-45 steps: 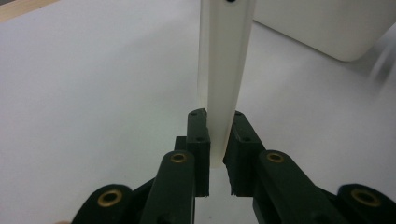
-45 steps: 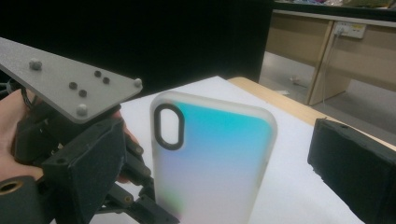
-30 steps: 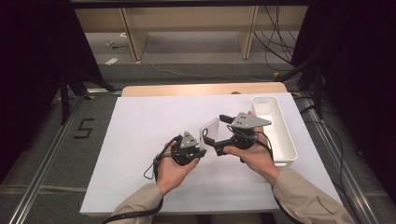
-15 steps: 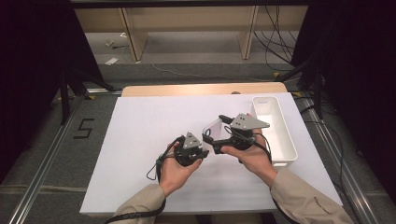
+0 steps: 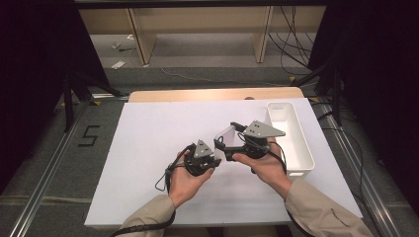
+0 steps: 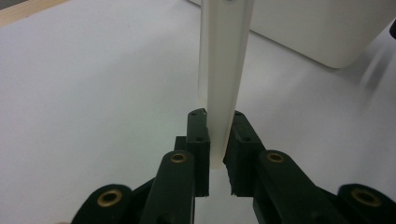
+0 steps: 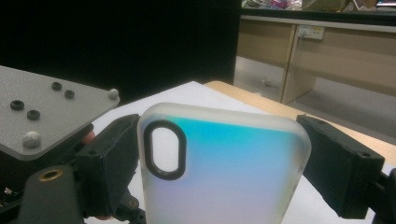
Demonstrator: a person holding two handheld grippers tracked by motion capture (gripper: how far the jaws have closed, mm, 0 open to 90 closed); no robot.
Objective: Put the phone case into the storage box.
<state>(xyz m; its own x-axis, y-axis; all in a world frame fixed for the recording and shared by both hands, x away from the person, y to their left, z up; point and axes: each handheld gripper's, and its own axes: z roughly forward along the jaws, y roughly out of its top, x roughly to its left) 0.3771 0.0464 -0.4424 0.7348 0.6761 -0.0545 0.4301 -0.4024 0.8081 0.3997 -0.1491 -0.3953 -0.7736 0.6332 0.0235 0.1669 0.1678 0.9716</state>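
A translucent white phone case (image 5: 223, 134) is held above the white table between both grippers. My left gripper (image 6: 217, 140) is shut on the case's (image 6: 224, 60) thin bottom edge, with the case standing up out of its jaws. My right gripper (image 7: 223, 144) spans the case (image 7: 224, 172) across its width. Its jaws have just been closing and the pads now sit against both side edges. The case's oval camera cutout (image 7: 163, 149) faces this camera. From above, the left gripper (image 5: 216, 149) and right gripper (image 5: 230, 140) meet at the table's middle.
A long white tray (image 5: 309, 153) lies at the table's right side, just behind the right hand. The white sheet (image 5: 148, 148) covers the table, with a wooden edge (image 5: 212, 94) at the back. Cables trail from both grippers.
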